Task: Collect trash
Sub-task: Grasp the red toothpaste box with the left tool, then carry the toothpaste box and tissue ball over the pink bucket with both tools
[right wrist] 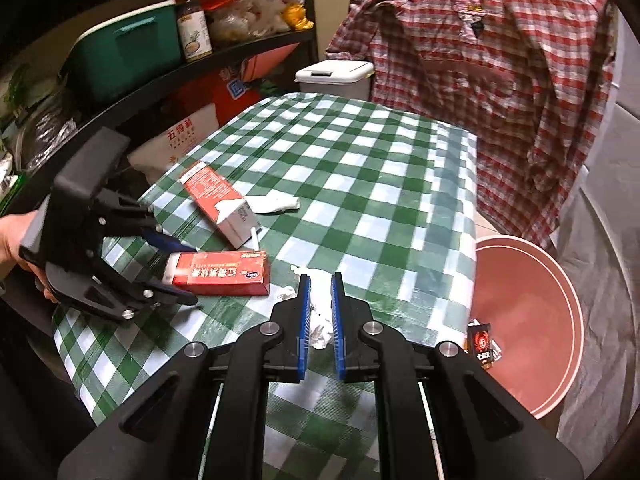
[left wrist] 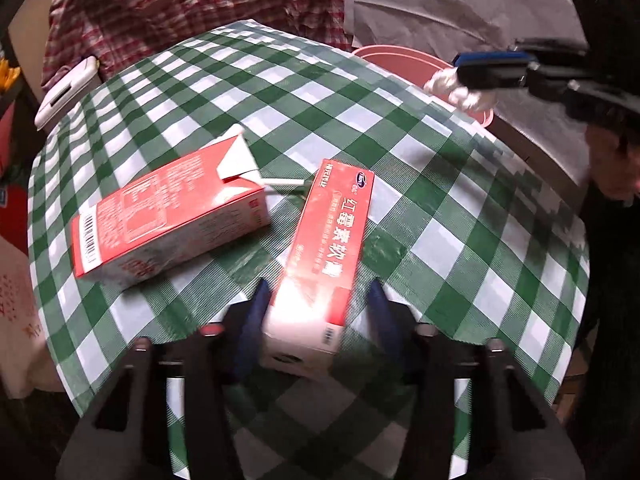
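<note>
A red ointment box (left wrist: pixel 324 248) lies on the green checked table; it also shows in the right wrist view (right wrist: pixel 224 274). My left gripper (left wrist: pixel 320 304) is open, its blue pads on either side of the box's near end, not closed on it. A red milk carton (left wrist: pixel 168 212) with a straw lies to its left, also in the right wrist view (right wrist: pixel 220 204). My right gripper (right wrist: pixel 320 308) is shut on a crumpled white tissue (right wrist: pixel 320 312), held above the table edge near the pink bin (right wrist: pixel 532 320). From the left wrist view the tissue (left wrist: pixel 460 90) hangs over the bin (left wrist: pixel 404 66).
A second tissue (right wrist: pixel 276 203) lies beyond the carton. A dark wrapper (right wrist: pixel 482 344) sits in the pink bin. A white lidded bin (right wrist: pixel 334 78) stands behind the table, a plaid shirt (right wrist: pixel 480 80) hangs at the back, shelves with a green crate (right wrist: pixel 124 56) on the left.
</note>
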